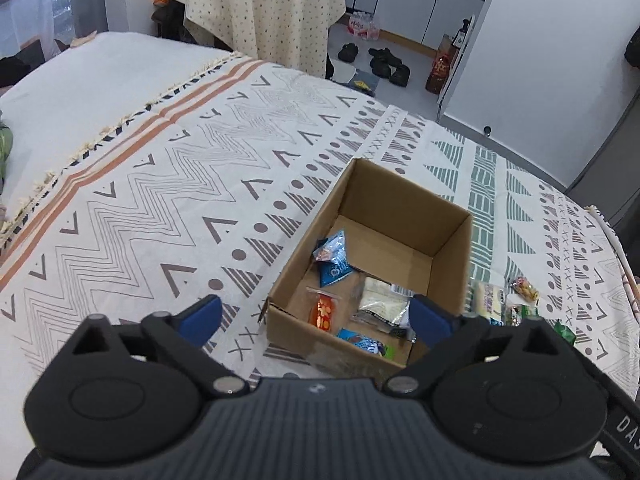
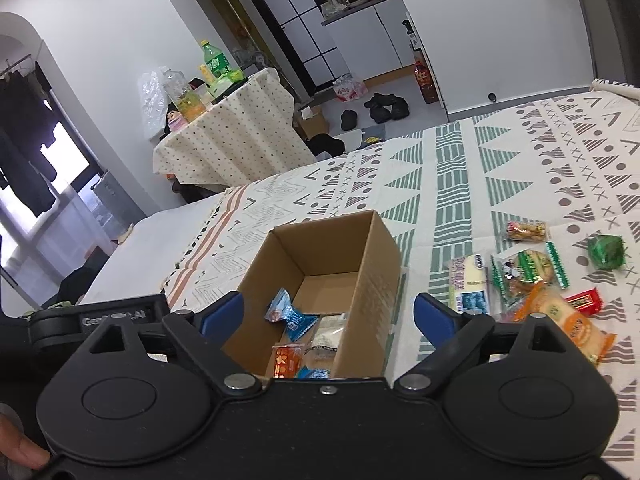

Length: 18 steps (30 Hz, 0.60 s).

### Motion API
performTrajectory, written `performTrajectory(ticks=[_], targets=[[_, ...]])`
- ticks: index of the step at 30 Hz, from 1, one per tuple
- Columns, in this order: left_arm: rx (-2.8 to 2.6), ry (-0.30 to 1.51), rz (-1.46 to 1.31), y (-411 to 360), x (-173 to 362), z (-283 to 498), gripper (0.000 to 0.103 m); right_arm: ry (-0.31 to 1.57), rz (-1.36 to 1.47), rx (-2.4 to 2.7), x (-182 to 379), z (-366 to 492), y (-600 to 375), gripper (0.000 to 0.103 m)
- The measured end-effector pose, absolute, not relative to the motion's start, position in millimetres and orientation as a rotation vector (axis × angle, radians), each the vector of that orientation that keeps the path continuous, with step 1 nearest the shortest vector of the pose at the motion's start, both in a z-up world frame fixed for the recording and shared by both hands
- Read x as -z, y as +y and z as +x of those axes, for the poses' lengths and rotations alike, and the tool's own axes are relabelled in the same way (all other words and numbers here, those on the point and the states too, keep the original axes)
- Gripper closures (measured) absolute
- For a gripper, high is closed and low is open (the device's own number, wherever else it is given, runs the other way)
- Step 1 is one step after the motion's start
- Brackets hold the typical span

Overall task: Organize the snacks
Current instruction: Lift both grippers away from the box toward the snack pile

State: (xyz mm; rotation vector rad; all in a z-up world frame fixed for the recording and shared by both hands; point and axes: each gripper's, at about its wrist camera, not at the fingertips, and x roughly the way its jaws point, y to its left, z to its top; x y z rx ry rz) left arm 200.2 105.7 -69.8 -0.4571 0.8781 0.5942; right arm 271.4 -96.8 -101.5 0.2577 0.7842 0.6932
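Observation:
An open cardboard box (image 1: 452, 256) (image 2: 384, 264) sits on the patterned bedspread. It holds a blue packet (image 1: 334, 258) (image 2: 290, 316), an orange packet (image 1: 323, 312) (image 2: 287, 362), a white packet (image 1: 382, 300) (image 2: 328, 330) and another blue packet (image 1: 360, 340). More snacks lie loose right of the box: a white-blue pack (image 2: 470, 284), a green-edged pack (image 2: 528, 268), an orange pack (image 2: 568, 322), a red one (image 2: 586, 300), a green candy (image 2: 606, 252) and a nut packet (image 2: 524, 230). My left gripper (image 1: 316, 314) is open and empty above the box's near side. My right gripper (image 2: 328, 314) is open and empty over the box.
The bedspread (image 1: 200, 184) covers the bed. Beyond it stands a table with a dotted cloth (image 2: 236, 136) bearing bottles. Shoes (image 2: 384, 108) lie on the floor. The left gripper's body (image 2: 96, 316) shows at the left of the right wrist view.

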Motion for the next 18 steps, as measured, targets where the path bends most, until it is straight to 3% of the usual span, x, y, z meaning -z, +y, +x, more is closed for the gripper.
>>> performTrajectory(ticks=[8, 18], targets=[[-0.521, 0.876, -0.455, 79.8, 58.6, 194.9, 0.000, 0.788, 0.229, -0.647, 91.4, 272.4, -118.3, 0.000], [-0.449, 0.827, -0.450, 51.9, 36.7, 192.6, 0.000, 0.754, 0.200, -0.653, 72.6, 269.6, -142.4, 0.000]])
